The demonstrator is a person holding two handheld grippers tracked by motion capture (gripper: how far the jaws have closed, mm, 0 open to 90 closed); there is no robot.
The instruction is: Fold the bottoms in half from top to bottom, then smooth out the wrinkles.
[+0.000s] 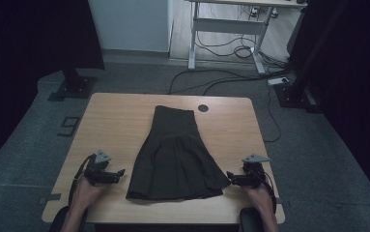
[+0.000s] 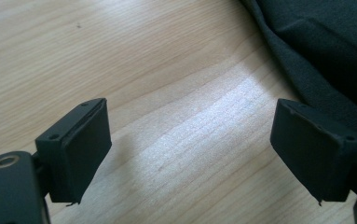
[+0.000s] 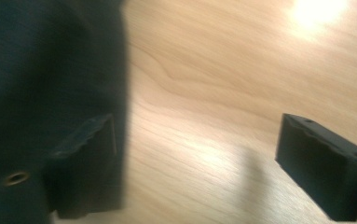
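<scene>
Two grippers flanked a dark pleated skirt (image 1: 175, 157) in the high view, where you had it lying flat on the wooden table (image 1: 115, 121), waistband toward twelve o'clock and flared hem toward six. Your left gripper (image 1: 120, 173) sat at about eight o'clock of the skirt, near the hem's left corner but apart from the cloth, its tips pointing toward three o'clock. Your right gripper (image 1: 229, 176) sat at about four o'clock of the skirt, its tips just beside the hem's right corner; whether they touched the cloth could not be told from up there. A round dark grommet (image 1: 203, 108) lay in the tabletop at one o'clock of the waistband, just beside it.

Next, in the left gripper view, your left gripper (image 2: 190, 144) had its jaws spread wide with bare wood between them. The skirt (image 2: 325, 42) filled the corner at two o'clock, its edge running down behind the right-hand jaw, nothing pinched.

Last, in the right gripper view, which was blurred, your right gripper (image 3: 199, 163) also had its jaws standing wide apart. The skirt (image 3: 50, 70) covered the side at nine o'clock, and the left-hand jaw stood over the cloth's edge while the other stood over bare wood. No cloth was pinched between them.
</scene>
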